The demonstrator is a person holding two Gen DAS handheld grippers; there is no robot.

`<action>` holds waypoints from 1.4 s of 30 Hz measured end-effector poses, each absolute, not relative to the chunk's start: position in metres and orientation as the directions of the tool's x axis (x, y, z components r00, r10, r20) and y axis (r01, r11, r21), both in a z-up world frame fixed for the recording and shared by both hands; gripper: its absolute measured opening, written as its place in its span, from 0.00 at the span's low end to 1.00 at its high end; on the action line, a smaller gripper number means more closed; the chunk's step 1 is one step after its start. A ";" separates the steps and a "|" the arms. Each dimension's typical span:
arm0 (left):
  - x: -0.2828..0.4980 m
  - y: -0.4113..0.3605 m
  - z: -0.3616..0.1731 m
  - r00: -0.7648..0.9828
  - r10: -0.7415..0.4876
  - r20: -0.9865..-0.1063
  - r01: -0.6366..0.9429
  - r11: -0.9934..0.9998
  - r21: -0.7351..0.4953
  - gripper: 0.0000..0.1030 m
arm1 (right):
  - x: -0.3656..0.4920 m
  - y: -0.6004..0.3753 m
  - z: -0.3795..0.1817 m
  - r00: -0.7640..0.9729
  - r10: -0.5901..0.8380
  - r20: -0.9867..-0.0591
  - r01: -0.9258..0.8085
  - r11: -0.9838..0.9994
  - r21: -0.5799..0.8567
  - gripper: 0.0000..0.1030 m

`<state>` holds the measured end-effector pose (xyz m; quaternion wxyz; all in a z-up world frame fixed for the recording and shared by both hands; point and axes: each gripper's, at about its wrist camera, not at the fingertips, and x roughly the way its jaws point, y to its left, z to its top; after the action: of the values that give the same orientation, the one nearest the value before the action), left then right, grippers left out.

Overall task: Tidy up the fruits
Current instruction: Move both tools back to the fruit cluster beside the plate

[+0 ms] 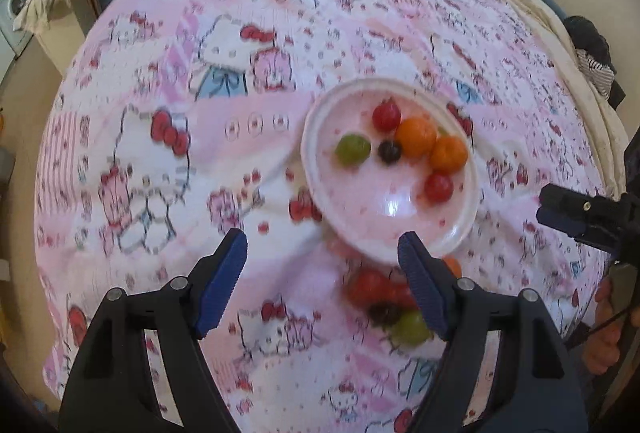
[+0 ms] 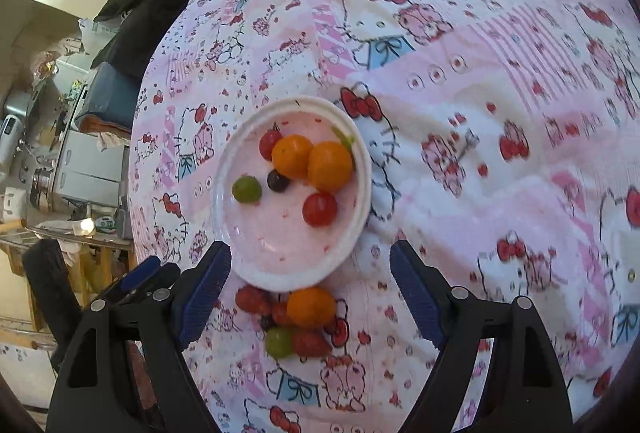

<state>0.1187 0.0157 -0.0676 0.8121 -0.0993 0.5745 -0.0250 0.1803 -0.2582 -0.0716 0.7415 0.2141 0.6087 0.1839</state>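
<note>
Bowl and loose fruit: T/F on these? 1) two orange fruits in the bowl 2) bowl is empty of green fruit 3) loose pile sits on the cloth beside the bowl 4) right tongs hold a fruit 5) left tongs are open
1) True: two orange fruits lie touching in the white bowl.
2) False: one green grape lies in it.
3) True: the loose pile sits on the patterned cloth, by the bowl's rim.
4) False: the right tongs are open and empty.
5) True: the left tongs stand open, holding nothing.
</note>
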 end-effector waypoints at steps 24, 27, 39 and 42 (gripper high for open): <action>0.098 0.007 -0.126 0.207 -0.347 -0.915 -0.609 0.686 -0.398 0.26 | 0.134 -0.289 -0.069 0.222 0.626 -0.748 0.103 0.748 0.656 0.82; 0.099 0.009 -0.132 0.218 -0.354 -0.910 -0.646 0.647 -0.406 0.25 | 0.134 -0.294 -0.066 0.228 0.650 -0.725 0.112 0.722 0.683 0.82; 0.103 0.001 -0.143 0.188 -0.295 -0.937 -0.690 0.639 -0.340 0.25 | 0.141 -0.301 -0.068 0.238 0.678 -0.696 0.138 0.685 0.715 0.82; 0.104 -0.003 -0.143 0.173 -0.267 -0.948 -0.700 0.644 -0.309 0.26 | 0.141 -0.300 -0.068 0.234 0.679 -0.696 0.138 0.685 0.715 0.82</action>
<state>0.1041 -0.0028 -0.1428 0.6599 -0.3886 0.6218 0.1639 0.1410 -0.3002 -0.0681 0.7047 0.3470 0.5883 0.1921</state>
